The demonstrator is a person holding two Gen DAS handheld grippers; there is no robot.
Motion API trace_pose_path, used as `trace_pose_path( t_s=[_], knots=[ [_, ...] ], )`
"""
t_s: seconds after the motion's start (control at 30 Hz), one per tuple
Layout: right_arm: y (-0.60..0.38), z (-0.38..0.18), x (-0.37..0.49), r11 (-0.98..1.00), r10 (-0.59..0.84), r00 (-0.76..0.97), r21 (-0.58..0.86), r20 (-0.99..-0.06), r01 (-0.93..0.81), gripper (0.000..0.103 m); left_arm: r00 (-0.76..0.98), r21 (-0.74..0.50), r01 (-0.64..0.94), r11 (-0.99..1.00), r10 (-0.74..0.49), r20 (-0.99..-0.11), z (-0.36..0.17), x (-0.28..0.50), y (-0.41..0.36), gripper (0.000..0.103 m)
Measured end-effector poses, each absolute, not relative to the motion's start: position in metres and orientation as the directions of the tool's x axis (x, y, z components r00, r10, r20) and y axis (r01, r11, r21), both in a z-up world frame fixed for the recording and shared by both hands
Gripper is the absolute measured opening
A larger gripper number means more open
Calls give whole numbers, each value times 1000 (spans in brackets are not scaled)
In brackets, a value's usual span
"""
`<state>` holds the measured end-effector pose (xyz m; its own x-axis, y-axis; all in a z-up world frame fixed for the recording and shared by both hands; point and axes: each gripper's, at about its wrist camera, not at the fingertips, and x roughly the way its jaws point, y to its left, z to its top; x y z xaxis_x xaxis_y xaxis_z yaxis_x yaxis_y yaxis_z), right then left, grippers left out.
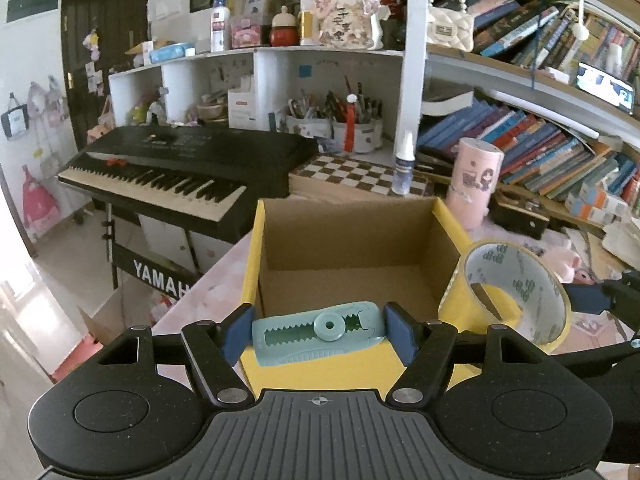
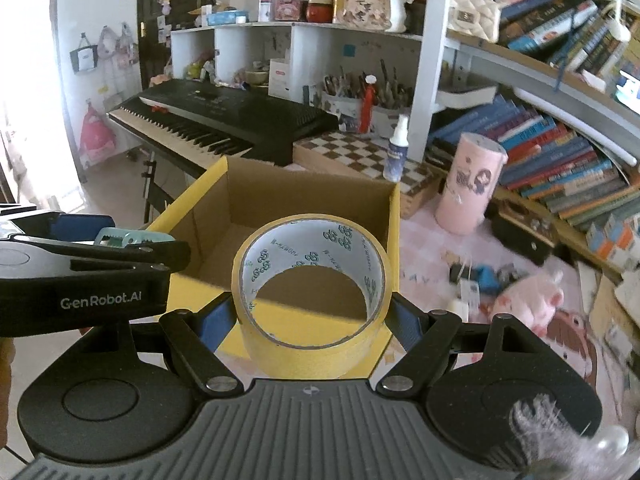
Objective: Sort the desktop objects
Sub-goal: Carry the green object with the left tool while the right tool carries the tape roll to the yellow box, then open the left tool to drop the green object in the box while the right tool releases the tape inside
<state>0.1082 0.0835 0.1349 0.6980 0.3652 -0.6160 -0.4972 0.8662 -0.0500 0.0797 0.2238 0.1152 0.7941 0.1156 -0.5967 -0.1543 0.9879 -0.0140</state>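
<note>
Pale teal correction-tape dispenser (image 1: 318, 332), toothed inside, lying lengthwise low in the frame's centre, over the near rim of an open yellow cardboard box (image 1: 348, 248) with an empty brown interior. Yellow tape roll (image 2: 314, 292) tilted, hollow core showing, centre frame at the box's near right corner.

Both tools (image 1: 318, 334) (image 2: 308, 320) clamped, side by side.

A black keyboard (image 1: 176, 172), a chessboard (image 1: 356, 174) bearing a spray bottle (image 1: 403, 164), and shelved books (image 1: 540, 152).

Bright daylight floods in at the left, blown out to white. Fisheye bending curves the shelves (image 1: 520, 76); the right edges blur.
</note>
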Motion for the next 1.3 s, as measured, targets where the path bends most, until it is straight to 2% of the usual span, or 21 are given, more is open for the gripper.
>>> trace_pose_path(
  t_s=[0.3, 0.5, 0.7, 1.13, 1.3],
  knots=[
    [95, 126, 160, 816, 373, 682, -127, -629, -563, 79, 771, -2, -198, 980, 154, -618, 107, 120, 227, 70],
    [108, 107, 187, 724, 364, 661, -247, -656, -644, 79, 733, 38, -207, 978, 181, -655, 90, 142, 226, 70],
    [118, 87, 205, 618, 369, 613, -308, -699, -724, 79, 695, 75, -214, 974, 206, -689, 74, 159, 223, 70],
    [118, 89, 238, 522, 464, 475, -202, -748, -829, 79, 650, 106, -252, 962, 249, -718, 61, 176, 220, 70],
    [121, 83, 248, 488, 436, 470, -238, -767, -840, 79, 631, 122, -251, 960, 258, -732, 54, 184, 220, 70]
  ],
)
